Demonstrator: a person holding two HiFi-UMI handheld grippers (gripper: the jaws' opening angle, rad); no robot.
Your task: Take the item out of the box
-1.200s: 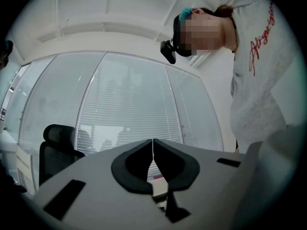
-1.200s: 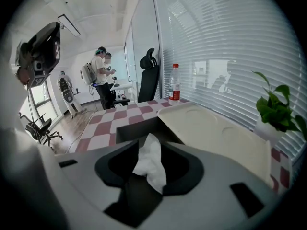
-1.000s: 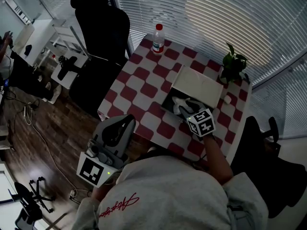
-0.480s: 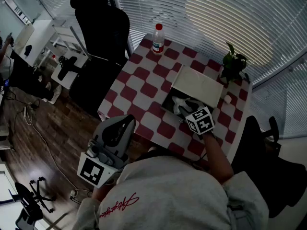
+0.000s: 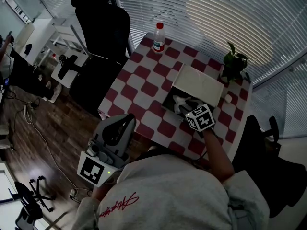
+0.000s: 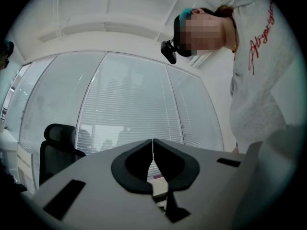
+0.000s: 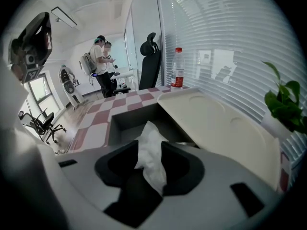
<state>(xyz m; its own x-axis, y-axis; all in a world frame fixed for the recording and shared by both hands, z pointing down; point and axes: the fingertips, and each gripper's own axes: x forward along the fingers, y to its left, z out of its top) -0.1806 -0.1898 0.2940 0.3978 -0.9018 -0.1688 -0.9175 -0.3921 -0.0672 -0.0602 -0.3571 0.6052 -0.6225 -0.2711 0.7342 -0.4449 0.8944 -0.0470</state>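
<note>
Two grippers are in view. The left gripper (image 6: 153, 147) is held well left of the box (image 5: 169, 105), off the desk (image 5: 139, 80) and close to the person's body. Its jaws are closed together with nothing between them, and it plays no part in the work.

The box stands open on the checked desk. The right gripper (image 7: 149, 152) is over the box's open mouth, jaws clamped on the crumpled white paper (image 7: 147, 133), which stands up between them. The paper's lower end is hidden, so I cannot tell whether it has cleared the box. The cream lid (image 5: 197, 83) lies back just right of the box, with a potted plant (image 5: 233, 63) beyond it. A water bottle (image 5: 158, 38) stands well behind the box.

Step in hand, in my judgement: lifting the paper out. It is thin and will tear or slip, so the grip should be kept firm and the paper raised straight up, clear of the box walls, then carried away from the lid.

The right gripper view alone confirms the grip on the paper. The left gripper view shows only window blinds and the person's upper body. The head view alone shows both grippers placed relative to the box.
</note>
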